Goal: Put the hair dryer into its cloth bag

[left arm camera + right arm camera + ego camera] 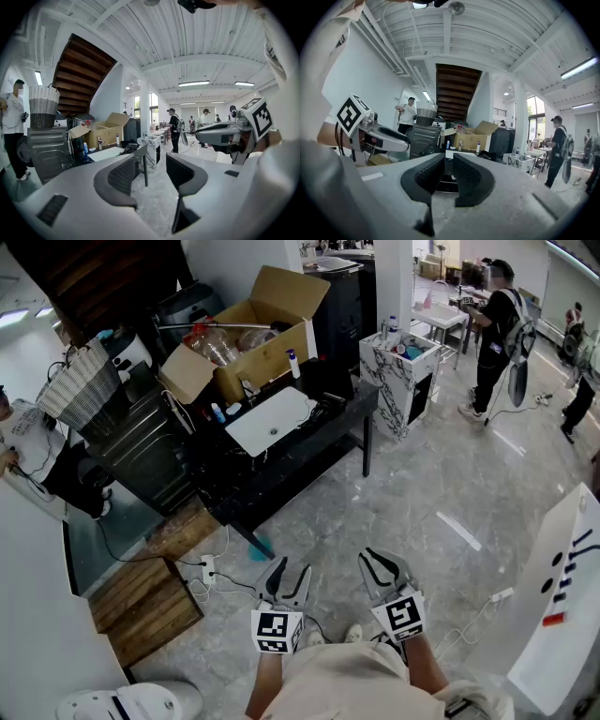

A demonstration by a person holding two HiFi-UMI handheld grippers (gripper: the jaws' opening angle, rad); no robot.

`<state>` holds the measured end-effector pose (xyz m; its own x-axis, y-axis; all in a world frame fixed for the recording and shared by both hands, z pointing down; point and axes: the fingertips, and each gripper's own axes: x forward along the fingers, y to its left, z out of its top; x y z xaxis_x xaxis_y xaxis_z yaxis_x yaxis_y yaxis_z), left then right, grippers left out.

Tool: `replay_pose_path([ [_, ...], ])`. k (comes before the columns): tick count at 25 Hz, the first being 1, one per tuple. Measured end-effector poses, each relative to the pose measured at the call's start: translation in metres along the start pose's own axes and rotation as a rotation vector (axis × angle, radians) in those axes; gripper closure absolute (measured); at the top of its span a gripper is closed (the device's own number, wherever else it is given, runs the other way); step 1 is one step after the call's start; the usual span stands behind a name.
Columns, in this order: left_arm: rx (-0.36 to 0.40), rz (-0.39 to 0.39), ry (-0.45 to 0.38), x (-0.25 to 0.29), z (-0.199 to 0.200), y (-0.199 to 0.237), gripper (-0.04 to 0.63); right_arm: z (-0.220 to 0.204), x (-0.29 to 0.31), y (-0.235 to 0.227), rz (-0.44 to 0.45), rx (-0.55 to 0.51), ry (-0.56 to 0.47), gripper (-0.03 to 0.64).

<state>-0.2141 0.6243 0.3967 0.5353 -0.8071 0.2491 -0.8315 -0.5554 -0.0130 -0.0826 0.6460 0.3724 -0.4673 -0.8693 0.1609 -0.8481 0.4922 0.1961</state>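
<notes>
Seen from above, a person in pale clothing holds two tools out over a grey marble floor (422, 502), well short of a dark worktop (314, 442). The left hand-held gripper (289, 570) has its jaws moderately apart, with only floor showing between them. The right hand-held gripper (382, 563) has its jaws drawn narrow, with a slim gap between the pads and nothing in it. On the floor between the grippers and the worktop lies a white power strip (207, 568) with trailing cords. A low wooden platform (141, 601) sits off the worktop's near left corner. Near the middle of the worktop lies a flat white piece (272, 420), possibly the cloth bag. Just beside it, toward the worktop's right end, sits a dark corded object (130, 148) that looks like the hair dryer, though it is too small to be certain. Both lie well apart from the grippers. At the back left of the worktop stands an open cardboard box (267, 343) holding clear plastic bottles. Left of the worktop is a dark metal cabinet (141, 451) topped by a woven basket (82, 381). Past the worktop's right end stands a marble-patterned cabinet (398, 385). Farther off, a person in dark clothes (492, 334) wears a backpack.
</notes>
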Motion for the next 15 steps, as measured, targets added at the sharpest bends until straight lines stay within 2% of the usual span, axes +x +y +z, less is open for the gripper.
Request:
replay_pose_path([
  [15, 0.011, 0.048, -0.017, 0.006, 0.008, -0.034, 0.410, -0.001, -0.009, -0.018, 0.050, 0.028, -0.071, 0.578],
])
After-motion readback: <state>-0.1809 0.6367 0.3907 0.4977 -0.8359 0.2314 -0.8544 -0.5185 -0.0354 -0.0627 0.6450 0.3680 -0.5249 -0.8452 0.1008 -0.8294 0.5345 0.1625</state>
